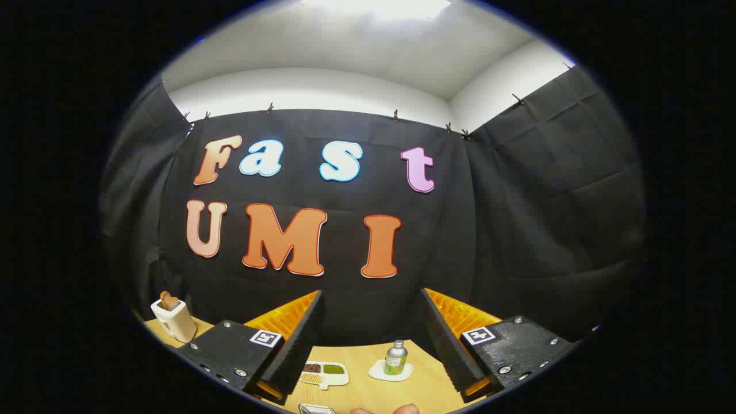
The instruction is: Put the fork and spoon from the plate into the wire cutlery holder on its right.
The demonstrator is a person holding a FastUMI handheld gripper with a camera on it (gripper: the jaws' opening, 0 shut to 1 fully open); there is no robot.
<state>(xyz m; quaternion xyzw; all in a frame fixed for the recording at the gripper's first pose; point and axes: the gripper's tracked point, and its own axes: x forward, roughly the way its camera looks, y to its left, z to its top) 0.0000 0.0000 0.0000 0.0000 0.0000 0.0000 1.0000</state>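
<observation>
Standing wide apart, the two fingers of the gripper are released and grasp nothing; the gap between the jaws is open air, with the black cloth wall of the booth directly beyond them; the gripper is pitched well above the wooden table, which appears low between the jaws. On that table, between the two fingers and nearer the left one, lies a small white divided tray with three compartments, each holding dry grains or seeds of a different shade: dark, green and pale; just beside the inner face of the right finger stands a small green bottle with a metal cap, upright on a white dish; tray and dish are near each other but apart. Outside the left finger, at the far edge of the table against the wall, stands a cream-coloured toaster with brown slices of toast protruding from its top. Below the tray, nearest the gripper, the corner of a grey metallic object is partly visible; what it is cannot be told. Beside it, between the jaws and closest to the gripper, two fingertips of a person's hand are visible at the table's near side. Fork, spoon, plate and wire cutlery holder cannot be located from this position; the jaws touch none of the items on the table; above the wall, a white ceiling is brightly lit.
</observation>
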